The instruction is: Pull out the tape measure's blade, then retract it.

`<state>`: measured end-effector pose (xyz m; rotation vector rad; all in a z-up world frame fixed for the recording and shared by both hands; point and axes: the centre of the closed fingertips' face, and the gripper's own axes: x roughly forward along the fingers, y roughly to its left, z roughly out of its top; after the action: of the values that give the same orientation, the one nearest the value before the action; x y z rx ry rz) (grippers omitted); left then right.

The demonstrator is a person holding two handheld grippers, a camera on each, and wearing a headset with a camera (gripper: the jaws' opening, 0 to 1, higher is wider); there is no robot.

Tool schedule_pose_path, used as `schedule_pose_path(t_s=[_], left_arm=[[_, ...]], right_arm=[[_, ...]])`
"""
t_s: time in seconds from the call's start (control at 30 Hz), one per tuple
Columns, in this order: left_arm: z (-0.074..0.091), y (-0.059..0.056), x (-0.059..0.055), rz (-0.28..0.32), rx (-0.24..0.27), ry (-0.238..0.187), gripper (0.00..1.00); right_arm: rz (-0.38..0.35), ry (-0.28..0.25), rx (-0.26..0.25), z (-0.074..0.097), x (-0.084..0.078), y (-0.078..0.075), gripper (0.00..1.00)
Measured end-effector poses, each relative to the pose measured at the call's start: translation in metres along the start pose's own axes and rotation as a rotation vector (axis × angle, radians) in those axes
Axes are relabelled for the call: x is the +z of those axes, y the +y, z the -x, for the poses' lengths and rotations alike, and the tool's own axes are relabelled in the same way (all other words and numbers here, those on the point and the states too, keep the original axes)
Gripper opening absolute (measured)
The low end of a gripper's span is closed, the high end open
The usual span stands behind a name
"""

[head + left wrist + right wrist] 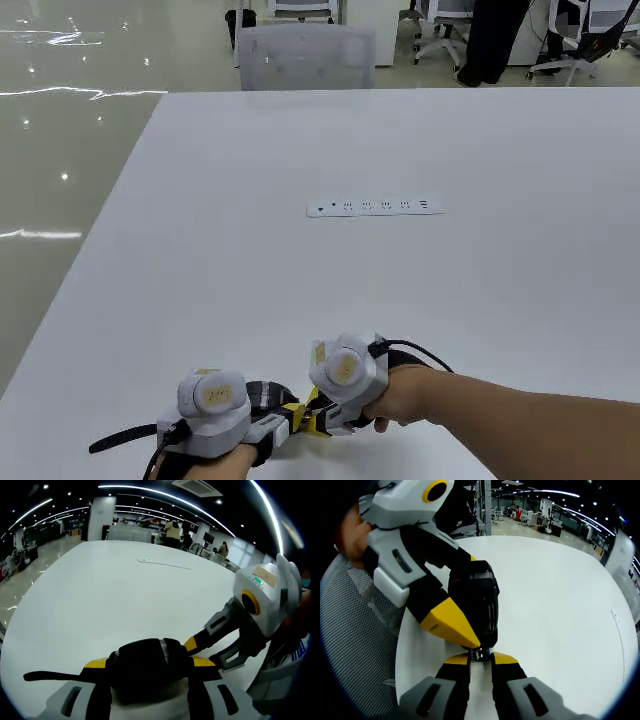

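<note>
Black ribbed rubber tape measure (pixel 475 600) sits squeezed in the left gripper (pixel 149 662) at the smooth white table's (pixel 400 150) 6 o'clock edge. The right gripper (pixel 480 659), angled in from 3 o'clock, pinches its metal blade tip (pixel 480 653) between 2 yellow-tipped jaws.

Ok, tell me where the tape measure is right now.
The tape measure is at the near edge of the table, low centre in the head view, its black case clamped in the left gripper with the right gripper pinching its front end.
</note>
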<state>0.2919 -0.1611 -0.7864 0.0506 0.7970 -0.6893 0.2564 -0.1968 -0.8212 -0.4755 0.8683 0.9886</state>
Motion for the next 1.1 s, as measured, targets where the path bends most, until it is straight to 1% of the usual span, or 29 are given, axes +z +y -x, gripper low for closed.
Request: schedule_pose_path(t_s=[0.23,0.3,0.87,0.93,1.0,1.1], left_arm=[[0.0006,0.0004,-0.0003,-0.001,-0.001,0.000,0.58],[0.0007,0.0005,-0.0004,0.001,-0.001,0.000,0.58],[0.0010,0.0000,0.0002,-0.008,-0.006,0.001,0.59],[0.0009,-0.0002,0.0003,-0.007,-0.006,0.001,0.59],[0.0007,-0.0006,0.0006,-0.015,-0.009,-0.004,0.60],[0.0011,-0.0009,-0.0009,-0.035,-0.021,0.013,0.60]], right_arm=[[0.022,0.006,0.011,-0.0030,0.0042,0.0008,0.14],[0.015,0.002,0.012,-0.0027,0.0039,0.0015,0.14],[0.003,-0.004,0.003,-0.0024,0.0045,0.0011,0.14],[0.014,-0.002,-0.002,-0.0023,0.0049,0.0019,0.14],[0.008,-0.007,-0.005,-0.0027,0.0045,0.0015,0.15],[0.005,-0.012,-0.011,-0.0025,0.0042,0.0019,0.15]])
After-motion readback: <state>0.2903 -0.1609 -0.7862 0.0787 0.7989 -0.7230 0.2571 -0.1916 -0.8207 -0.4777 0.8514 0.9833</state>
